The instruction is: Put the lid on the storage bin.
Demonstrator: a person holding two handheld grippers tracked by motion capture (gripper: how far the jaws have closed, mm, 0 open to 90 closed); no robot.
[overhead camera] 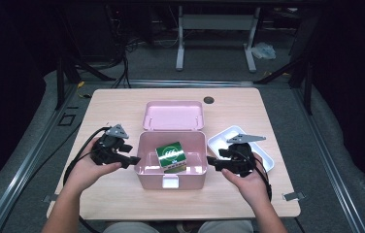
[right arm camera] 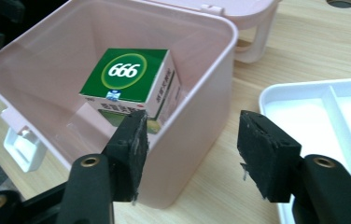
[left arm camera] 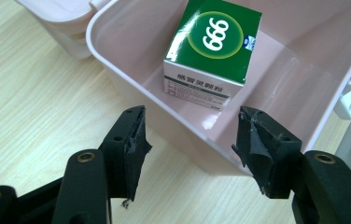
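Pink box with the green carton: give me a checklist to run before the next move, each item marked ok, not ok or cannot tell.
1. Lid open, lying back behind the box: ok.
2. Carton inside the box, tilted rather than flat: not ok if it must lie flat.
3. Left gripper empty, jaws apart, at the box's left wall: ok.
4. Right gripper empty, jaws apart, at the box's right wall: ok.
5. White tray clear of the box: ok.
6. Front latch undamaged: cannot tell.
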